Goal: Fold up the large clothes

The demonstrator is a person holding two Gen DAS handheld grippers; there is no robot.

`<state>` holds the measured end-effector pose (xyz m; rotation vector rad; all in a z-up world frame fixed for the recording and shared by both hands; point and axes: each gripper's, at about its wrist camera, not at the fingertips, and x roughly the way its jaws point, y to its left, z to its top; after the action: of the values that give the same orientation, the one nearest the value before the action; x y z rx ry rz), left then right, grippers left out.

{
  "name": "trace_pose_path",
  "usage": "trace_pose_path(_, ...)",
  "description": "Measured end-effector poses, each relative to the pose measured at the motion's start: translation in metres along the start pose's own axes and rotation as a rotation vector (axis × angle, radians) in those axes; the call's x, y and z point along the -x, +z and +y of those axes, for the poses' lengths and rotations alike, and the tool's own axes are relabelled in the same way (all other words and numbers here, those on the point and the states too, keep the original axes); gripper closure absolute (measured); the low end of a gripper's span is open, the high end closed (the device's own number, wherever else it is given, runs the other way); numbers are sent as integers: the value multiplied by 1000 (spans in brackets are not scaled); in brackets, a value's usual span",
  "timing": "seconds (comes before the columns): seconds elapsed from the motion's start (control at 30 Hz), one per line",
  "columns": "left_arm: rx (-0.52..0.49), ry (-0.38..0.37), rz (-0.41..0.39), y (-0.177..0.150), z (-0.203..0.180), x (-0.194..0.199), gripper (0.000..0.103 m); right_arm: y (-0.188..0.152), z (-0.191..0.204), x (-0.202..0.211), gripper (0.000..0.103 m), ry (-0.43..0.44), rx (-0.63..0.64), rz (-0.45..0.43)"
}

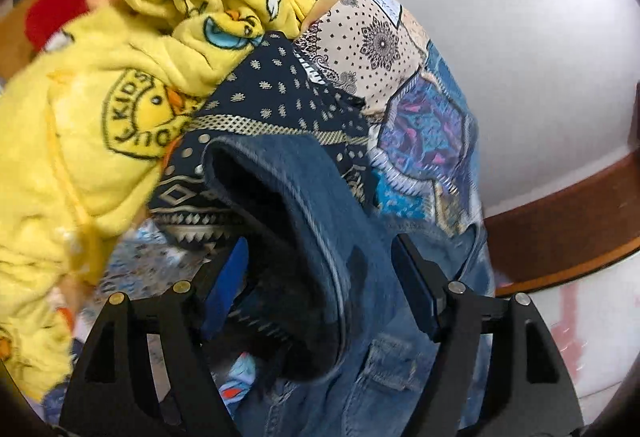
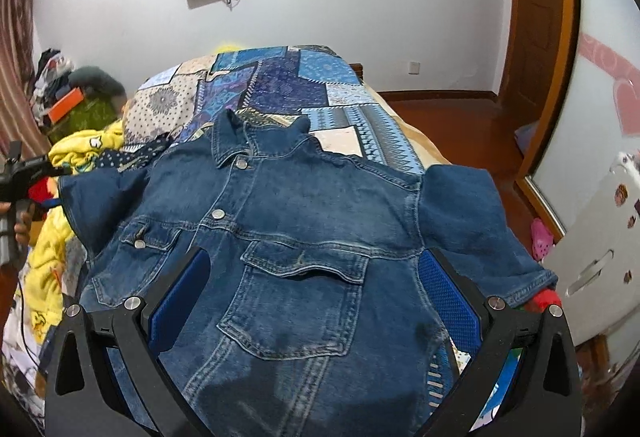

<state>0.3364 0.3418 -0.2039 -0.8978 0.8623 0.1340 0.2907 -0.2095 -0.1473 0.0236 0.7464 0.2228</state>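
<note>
The blue denim jacket (image 2: 288,245) is lying flat, front up, on the patchwork blanket (image 2: 280,81), with its collar pointing toward the far wall. One short sleeve (image 1: 288,197) is sticking out to the side of the jacket. The left gripper (image 1: 320,269) is sitting around that sleeve with its jaws spread wide; the picture is blurry, so the pads probably are not pressing it. The right gripper (image 2: 316,297) is hovering over the jacket's chest pocket, jaws wide apart, holding nothing. A yellow duck robe (image 1: 80,117) is piled beside the jacket's sleeve. A dark patterned cloth (image 1: 280,101) is lying between the robe and the jacket.
</note>
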Motion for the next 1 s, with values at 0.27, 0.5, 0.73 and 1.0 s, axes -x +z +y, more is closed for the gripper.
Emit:
trace_pose_path(0.27,-34,-6,-44,26,-6,-14,33,0,10,-13,0,-11,26,31)
trace_pose_path(0.5,-57,92,-34,41,-3,-39,90,2,11,-12,0,-7,30,29)
trace_pose_path(0.73,-355,169,-166,19,-90,-4,101,5,3,-8,0,2,6,21)
trace_pose_path(1.0,-667,23,-233,-55,-223,32,101,8,-10,1,0,4,-10,-8)
